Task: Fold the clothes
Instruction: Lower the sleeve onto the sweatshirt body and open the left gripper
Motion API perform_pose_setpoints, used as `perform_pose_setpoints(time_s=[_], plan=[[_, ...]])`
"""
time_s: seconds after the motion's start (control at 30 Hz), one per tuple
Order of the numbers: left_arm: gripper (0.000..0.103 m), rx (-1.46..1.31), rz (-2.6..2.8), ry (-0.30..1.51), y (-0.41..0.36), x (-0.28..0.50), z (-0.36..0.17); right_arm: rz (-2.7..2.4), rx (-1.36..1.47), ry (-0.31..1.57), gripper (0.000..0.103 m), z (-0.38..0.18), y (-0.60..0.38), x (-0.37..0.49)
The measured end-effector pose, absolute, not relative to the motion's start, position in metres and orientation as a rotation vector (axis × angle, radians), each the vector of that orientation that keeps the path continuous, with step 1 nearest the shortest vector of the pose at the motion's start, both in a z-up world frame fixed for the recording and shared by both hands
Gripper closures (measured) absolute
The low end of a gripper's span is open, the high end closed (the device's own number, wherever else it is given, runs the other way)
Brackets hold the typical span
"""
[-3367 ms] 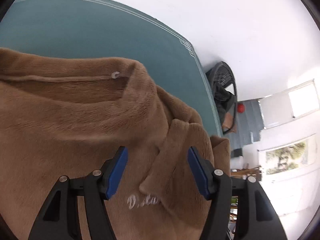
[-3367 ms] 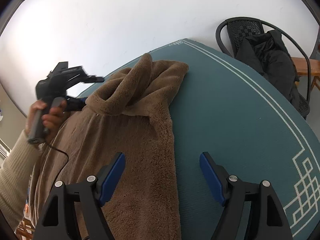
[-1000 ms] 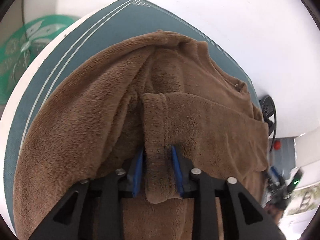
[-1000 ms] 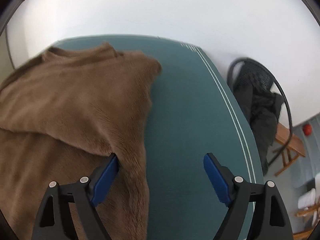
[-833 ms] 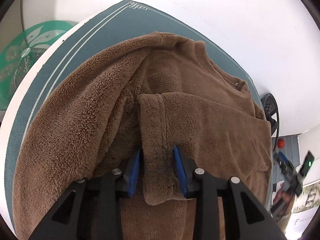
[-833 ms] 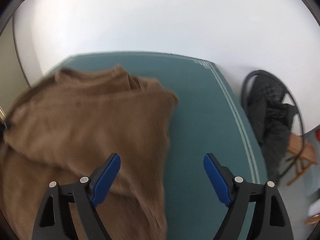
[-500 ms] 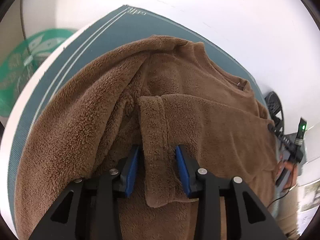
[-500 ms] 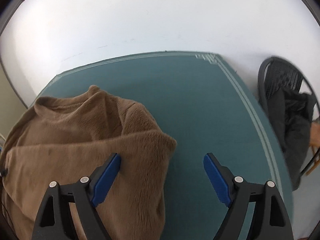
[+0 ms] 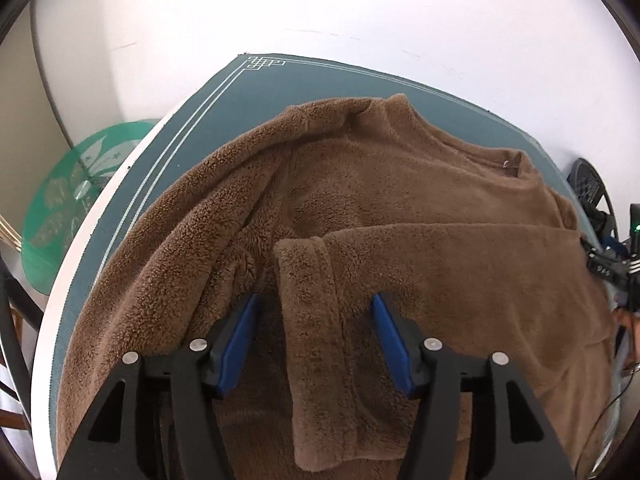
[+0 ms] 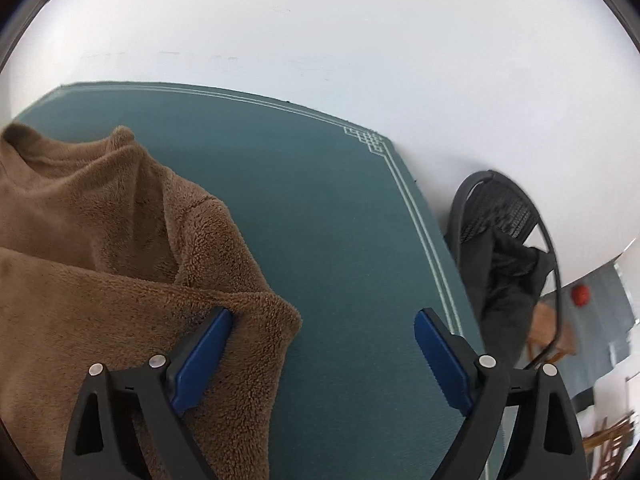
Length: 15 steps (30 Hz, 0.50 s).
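Observation:
A brown fleece sweater lies spread on the teal table mat. One sleeve is folded across its body, and the sleeve's cuff end lies between the fingers of my left gripper. Those jaws are opening, and the blue pads stand clear of the cuff on both sides. In the right wrist view the sweater fills the left side. My right gripper is open wide and still opening over the mat. Its left pad rests against the sweater's folded corner.
A round green glass table stands left of the mat, beyond the white table edge. A black chair with a dark jacket over it stands off the mat's right edge. A white wall runs behind the table.
The left jaws have spread and let go of the sleeve cuff, which stays lying on the sweater. The right gripper has swung to the sweater's right corner and opened a little wider.

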<state>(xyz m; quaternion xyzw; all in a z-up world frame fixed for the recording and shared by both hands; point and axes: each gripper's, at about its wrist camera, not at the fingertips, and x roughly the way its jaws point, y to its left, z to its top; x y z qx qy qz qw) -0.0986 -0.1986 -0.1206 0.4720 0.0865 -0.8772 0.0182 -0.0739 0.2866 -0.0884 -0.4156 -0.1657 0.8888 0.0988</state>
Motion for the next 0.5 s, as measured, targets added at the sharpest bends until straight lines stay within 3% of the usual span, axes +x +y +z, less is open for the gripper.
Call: perform_pose_setpoints(time_s=[0.27,0.5], plan=[[0.038,1.464,-2.732,0.322,-0.205,-0.086,-0.11,2.672,-1.232,-0.411,0.008,-0.068,0.278,-0.05],[0.026,1.329,-2.758,0.352,-0.208,-0.056,-0.082,2.959,-1.249,-0.396,0.008,-0.029,0.213,0.022]])
